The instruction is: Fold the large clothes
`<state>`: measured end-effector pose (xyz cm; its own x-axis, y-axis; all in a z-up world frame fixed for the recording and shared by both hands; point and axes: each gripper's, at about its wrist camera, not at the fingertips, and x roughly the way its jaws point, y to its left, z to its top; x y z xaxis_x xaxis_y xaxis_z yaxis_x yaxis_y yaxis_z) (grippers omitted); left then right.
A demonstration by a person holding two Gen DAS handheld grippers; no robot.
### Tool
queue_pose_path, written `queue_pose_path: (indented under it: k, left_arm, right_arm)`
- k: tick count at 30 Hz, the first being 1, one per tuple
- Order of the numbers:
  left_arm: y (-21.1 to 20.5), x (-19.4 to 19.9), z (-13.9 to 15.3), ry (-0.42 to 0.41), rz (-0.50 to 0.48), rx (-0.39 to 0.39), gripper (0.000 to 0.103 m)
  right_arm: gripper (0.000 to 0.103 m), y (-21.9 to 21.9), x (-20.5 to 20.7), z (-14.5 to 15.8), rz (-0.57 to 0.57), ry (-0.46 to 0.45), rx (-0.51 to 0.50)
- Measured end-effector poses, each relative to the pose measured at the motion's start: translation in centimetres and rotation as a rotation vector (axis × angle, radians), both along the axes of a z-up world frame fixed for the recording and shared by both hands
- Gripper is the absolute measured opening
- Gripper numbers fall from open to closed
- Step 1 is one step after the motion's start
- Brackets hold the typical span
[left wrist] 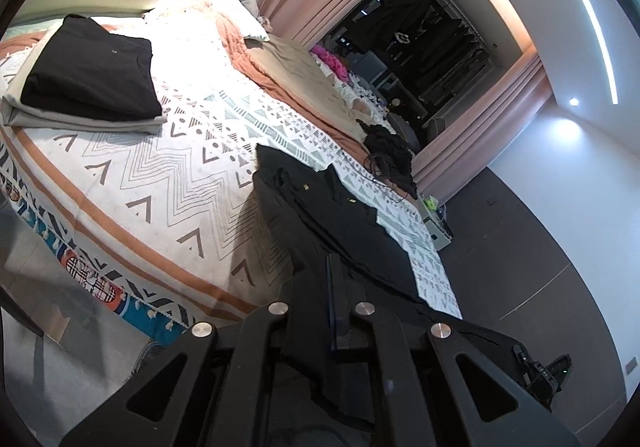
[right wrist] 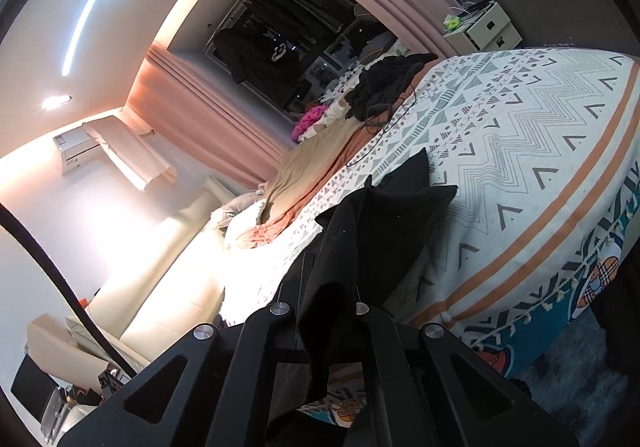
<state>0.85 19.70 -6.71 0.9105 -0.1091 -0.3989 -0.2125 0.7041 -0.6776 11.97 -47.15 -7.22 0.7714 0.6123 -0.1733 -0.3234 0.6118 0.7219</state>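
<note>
A large black garment [left wrist: 332, 215] lies stretched over the near corner of the patterned bedspread [left wrist: 160, 175]. My left gripper [left wrist: 334, 287] is shut on its near edge, and the cloth hangs down between the fingers. In the right wrist view the same black garment [right wrist: 384, 215] rises off the bedspread [right wrist: 520, 151] in a peaked fold. My right gripper [right wrist: 324, 287] is shut on that cloth, which drapes over and hides the fingertips. The other hand-held gripper [left wrist: 540, 371] shows at the lower right of the left wrist view.
A folded black piece on folded beige cloth [left wrist: 92, 75] sits at the bed's far left. A dark crumpled heap with a cord [left wrist: 390, 155] lies at the far edge, beside a tan blanket [left wrist: 304, 75]. A small white nightstand [right wrist: 484, 29] stands on the dark floor [left wrist: 520, 247].
</note>
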Motion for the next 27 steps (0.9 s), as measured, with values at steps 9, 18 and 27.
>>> queue_pose_path:
  k: [9,18,27]
  left_arm:
    - [0.1,1.0,3.2,-0.052,-0.016,0.017,0.007]
    - [1.3,5.6,4.9,-0.067,-0.003,0.024,0.007]
    - [3.2,13.0,8.3,-0.092,0.023,0.055,0.007]
  right_arm:
    - [0.000,-0.1,0.9,1.1,0.001,-0.034,0.014]
    - [0.000,1.0,5.8,2.0,0.005,-0.036,0.031]
    - [0.000,3.4,13.9,5.6,0.022,-0.057,0.033]
